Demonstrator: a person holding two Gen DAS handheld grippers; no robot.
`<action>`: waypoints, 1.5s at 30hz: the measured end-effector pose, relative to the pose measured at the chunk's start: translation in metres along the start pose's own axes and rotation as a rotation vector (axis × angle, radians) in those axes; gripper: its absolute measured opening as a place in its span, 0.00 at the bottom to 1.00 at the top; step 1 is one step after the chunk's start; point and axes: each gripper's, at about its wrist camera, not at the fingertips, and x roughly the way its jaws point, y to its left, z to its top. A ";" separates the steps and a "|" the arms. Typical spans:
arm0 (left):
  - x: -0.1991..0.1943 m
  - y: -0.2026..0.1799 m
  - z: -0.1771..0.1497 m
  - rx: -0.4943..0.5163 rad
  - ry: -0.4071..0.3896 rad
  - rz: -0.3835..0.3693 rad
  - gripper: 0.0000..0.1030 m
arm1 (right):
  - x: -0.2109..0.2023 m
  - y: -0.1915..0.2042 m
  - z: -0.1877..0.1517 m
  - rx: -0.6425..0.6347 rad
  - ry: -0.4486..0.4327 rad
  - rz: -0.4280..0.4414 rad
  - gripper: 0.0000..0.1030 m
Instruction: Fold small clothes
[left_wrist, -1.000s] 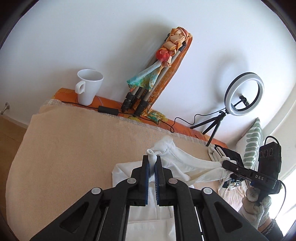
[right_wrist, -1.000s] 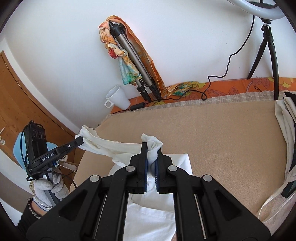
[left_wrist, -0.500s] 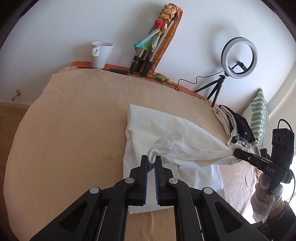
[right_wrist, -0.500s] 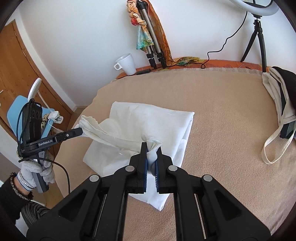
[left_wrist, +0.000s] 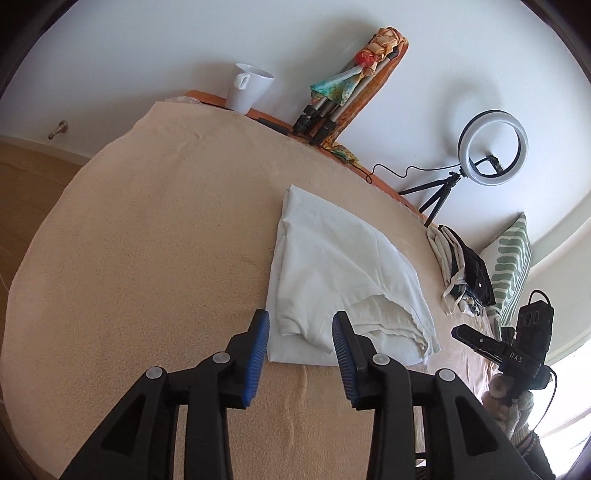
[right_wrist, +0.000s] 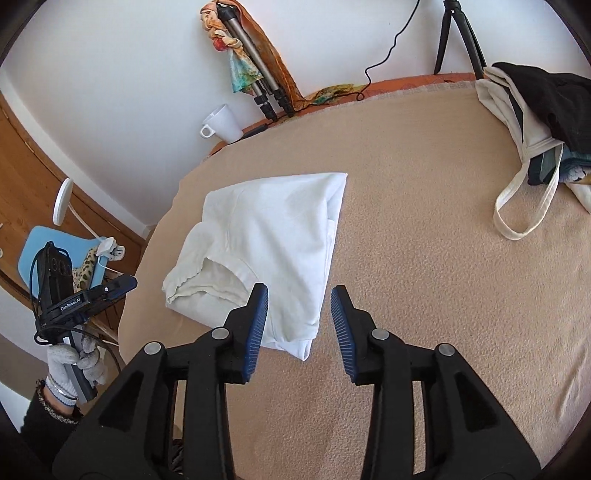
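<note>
A white garment (left_wrist: 332, 269) lies folded flat on the beige blanket (left_wrist: 155, 258); in the right wrist view the same garment (right_wrist: 266, 236) has its hemmed opening towards me. My left gripper (left_wrist: 300, 325) hovers over the garment's near left corner, jaws opening, cloth lying below them and not pinched. My right gripper (right_wrist: 298, 299) hangs over the near right corner, jaws also opening, nothing gripped. Each gripper shows in the other's view: the right gripper (left_wrist: 461, 332) at the right edge, the left gripper (right_wrist: 129, 284) at the left, both in gloved hands.
A white mug (left_wrist: 247, 86), a folded tripod wrapped in a coloured scarf (left_wrist: 347, 85) and a ring light (left_wrist: 493, 147) stand along the back wall. A cloth bag with dark clothes (right_wrist: 535, 110) lies at the right, beside a striped pillow (left_wrist: 511, 258). A blue chair (right_wrist: 44, 251) stands left.
Both grippers carried the garment's top edge towards me and down, laid it over the lower part, then let go and opened. The garment now lies folded in half.
</note>
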 end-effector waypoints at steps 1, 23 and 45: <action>0.007 0.001 -0.001 -0.027 0.023 -0.007 0.40 | 0.006 -0.005 -0.003 0.032 0.018 -0.004 0.37; 0.034 -0.003 -0.002 -0.082 0.033 0.003 0.06 | 0.046 -0.024 -0.006 0.164 0.102 0.091 0.16; 0.015 -0.002 -0.011 -0.088 -0.003 0.001 0.01 | 0.033 -0.013 0.006 0.147 0.079 0.152 0.06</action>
